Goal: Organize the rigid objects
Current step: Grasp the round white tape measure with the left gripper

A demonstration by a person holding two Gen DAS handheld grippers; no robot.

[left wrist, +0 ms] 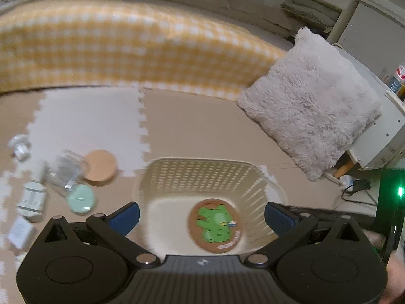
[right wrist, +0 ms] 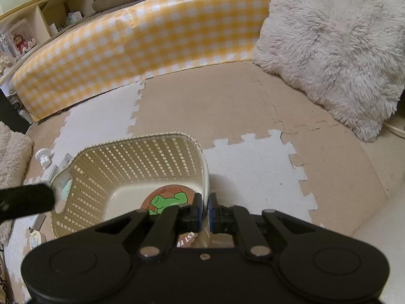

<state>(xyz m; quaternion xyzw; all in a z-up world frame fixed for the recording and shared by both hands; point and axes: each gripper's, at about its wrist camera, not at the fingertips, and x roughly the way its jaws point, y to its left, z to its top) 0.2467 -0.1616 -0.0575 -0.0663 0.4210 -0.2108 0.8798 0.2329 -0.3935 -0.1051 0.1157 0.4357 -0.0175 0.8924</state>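
Basket on the foam floor mat, one gripper spread above it, the other clamped on its rim.

Left wrist view: the left gripper (left wrist: 201, 215) has its fingers (left wrist: 125, 216) spread wide with nothing between them, above the cream basket (left wrist: 202, 174); a round cork coaster with a green figure (left wrist: 217, 225) lies on the basket floor, between the fingers. Left of the fingers, on the floor mat (left wrist: 192, 124), lie a plain cork coaster (left wrist: 101, 168), a mint round lid (left wrist: 82, 198), a clear container (left wrist: 67, 171) and small white boxes (left wrist: 33, 200), all blurred.

Right wrist view: the right gripper (right wrist: 205, 209) has its fingers (right wrist: 197, 209) nearly closed, pinching the basket's right wall (right wrist: 206, 177). The coaster sits just left of them, inside.
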